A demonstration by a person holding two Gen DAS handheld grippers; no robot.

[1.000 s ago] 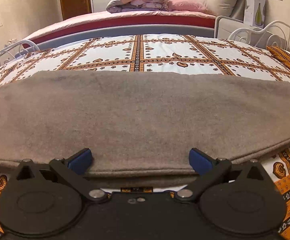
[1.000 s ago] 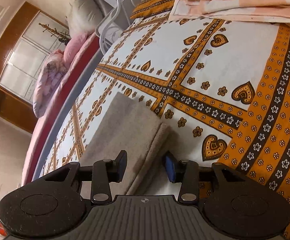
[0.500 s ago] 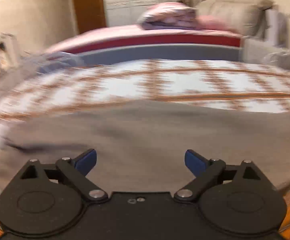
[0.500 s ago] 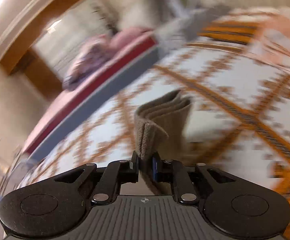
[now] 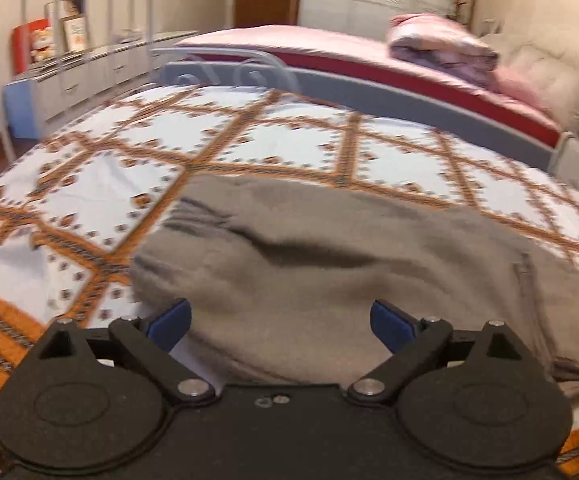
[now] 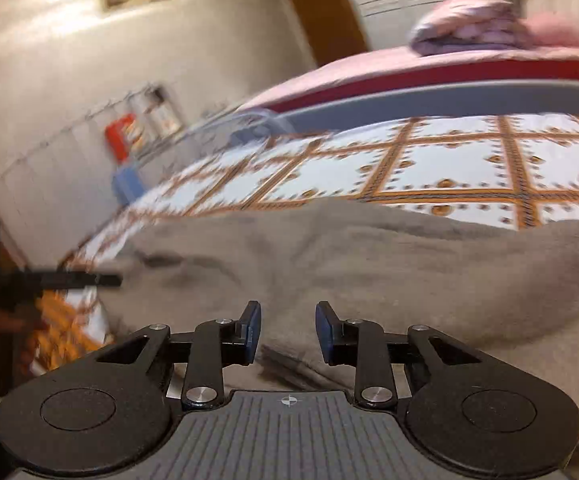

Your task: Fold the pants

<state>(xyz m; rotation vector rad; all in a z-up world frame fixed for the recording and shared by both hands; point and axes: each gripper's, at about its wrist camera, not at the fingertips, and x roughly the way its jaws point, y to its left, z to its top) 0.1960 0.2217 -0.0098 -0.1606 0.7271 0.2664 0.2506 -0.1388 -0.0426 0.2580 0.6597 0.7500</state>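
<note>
now right claw (image 6: 288, 332) opening, clear above grey pants (image 6: 369, 256).

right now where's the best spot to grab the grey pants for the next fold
Probably the rounded near-left end of the grey pants, coming in low from the near bed edge. There the layers stack into a lip a gripper can pinch; the middle lies flat. The left gripper hangs wide open close by.

Right gripper (image 6: 288, 332) has just opened, releasing the pants (image 6: 369, 264), now doubled over
</note>
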